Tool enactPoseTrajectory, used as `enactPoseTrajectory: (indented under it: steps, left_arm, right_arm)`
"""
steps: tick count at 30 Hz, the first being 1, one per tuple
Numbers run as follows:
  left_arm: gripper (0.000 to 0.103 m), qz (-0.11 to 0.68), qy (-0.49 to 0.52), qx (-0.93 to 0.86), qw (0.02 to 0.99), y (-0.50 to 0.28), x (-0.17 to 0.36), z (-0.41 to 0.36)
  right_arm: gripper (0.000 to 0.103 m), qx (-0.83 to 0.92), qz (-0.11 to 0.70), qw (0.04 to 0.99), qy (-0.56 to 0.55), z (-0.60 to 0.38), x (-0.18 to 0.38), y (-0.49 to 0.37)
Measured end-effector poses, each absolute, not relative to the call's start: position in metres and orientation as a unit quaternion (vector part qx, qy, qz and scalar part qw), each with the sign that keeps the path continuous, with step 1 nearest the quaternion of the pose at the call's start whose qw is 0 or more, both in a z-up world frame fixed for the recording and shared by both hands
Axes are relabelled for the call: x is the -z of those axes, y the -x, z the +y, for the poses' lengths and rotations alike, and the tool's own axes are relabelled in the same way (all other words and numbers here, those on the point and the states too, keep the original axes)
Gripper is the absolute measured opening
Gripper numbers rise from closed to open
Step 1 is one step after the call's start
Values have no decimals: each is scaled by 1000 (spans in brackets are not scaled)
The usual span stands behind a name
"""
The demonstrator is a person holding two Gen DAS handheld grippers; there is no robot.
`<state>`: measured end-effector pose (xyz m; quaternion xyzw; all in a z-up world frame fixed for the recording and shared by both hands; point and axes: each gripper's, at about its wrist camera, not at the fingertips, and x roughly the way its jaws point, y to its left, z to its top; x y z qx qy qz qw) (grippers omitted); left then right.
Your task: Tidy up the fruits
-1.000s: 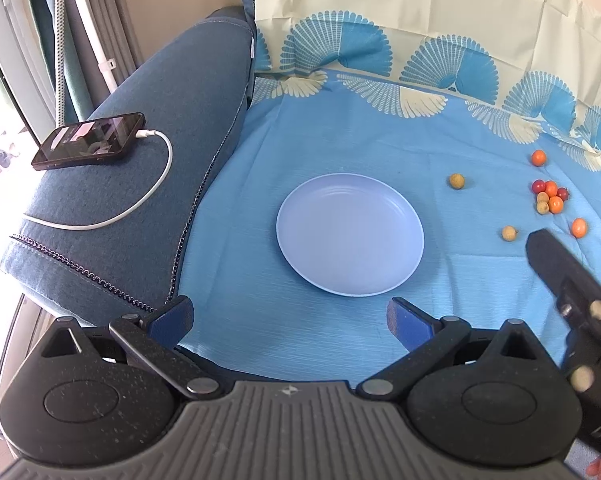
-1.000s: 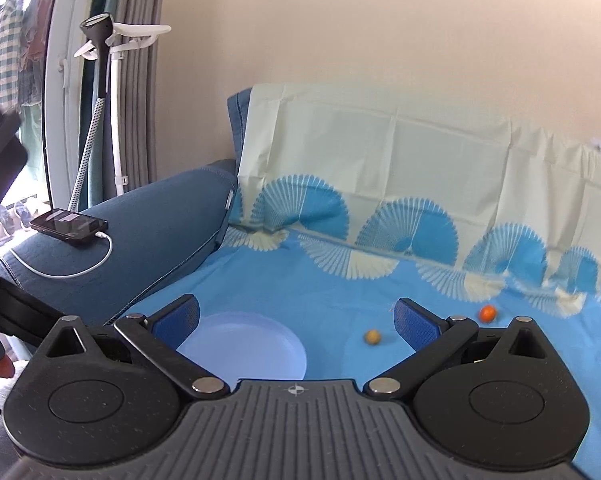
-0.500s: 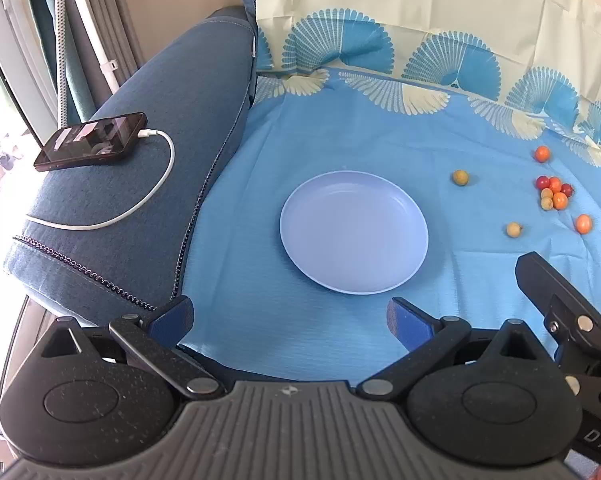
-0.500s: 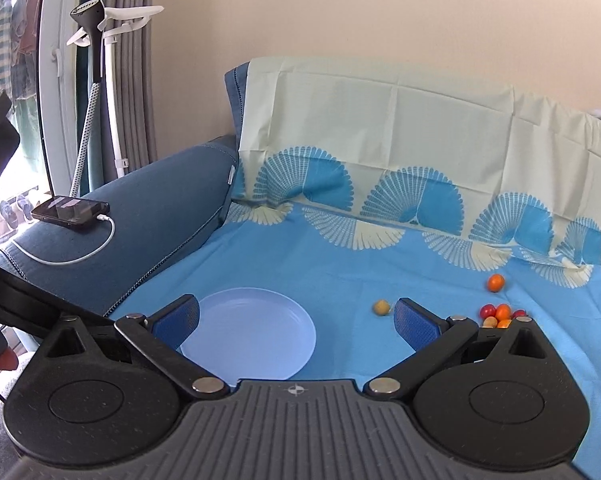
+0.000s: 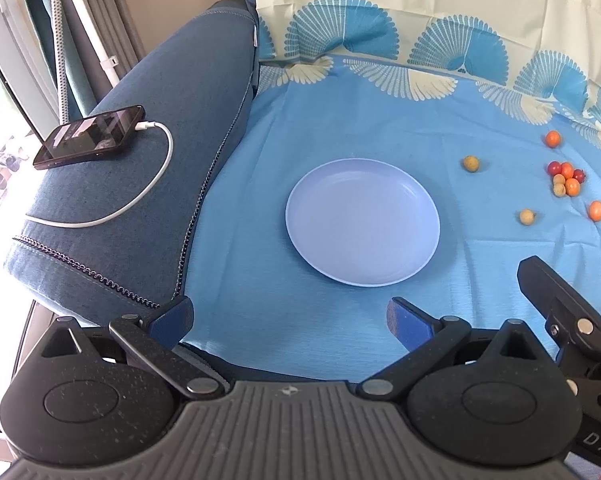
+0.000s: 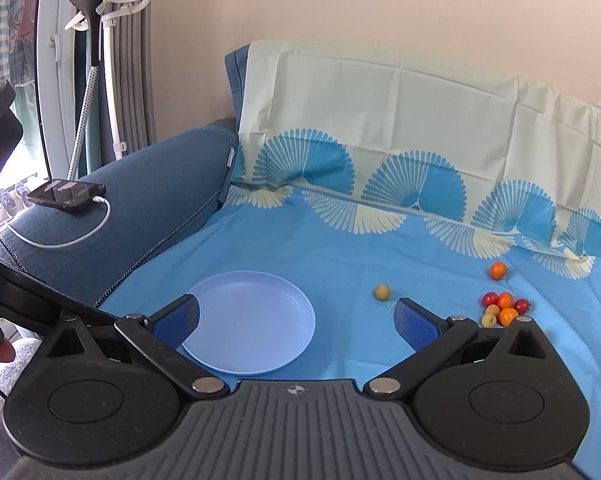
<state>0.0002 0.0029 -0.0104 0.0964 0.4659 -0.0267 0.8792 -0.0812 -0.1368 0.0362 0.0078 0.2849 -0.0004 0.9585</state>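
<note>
Both grippers, left gripper (image 5: 288, 314) and right gripper (image 6: 296, 316), hover near the plate (image 5: 362, 222), jaws wide open; small fruits (image 5: 564, 178) lie scattered right of it.

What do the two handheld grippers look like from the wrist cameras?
Both look alike. The left gripper and the right gripper each have a grey ribbed body, black linkage arms with silver pivot pins over round black housings, and blue textured pads on the jaws. A small compass-like mark sits on each body. No cables show.
</note>
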Motion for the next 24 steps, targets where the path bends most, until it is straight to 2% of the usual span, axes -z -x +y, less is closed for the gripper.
enactPoseTrajectory:
  steps: [24]
  left_arm:
    - [103, 488, -111, 22, 865, -20, 30, -7]
  right_arm:
    - [103, -7, 312, 950, -14, -143, -18, 61]
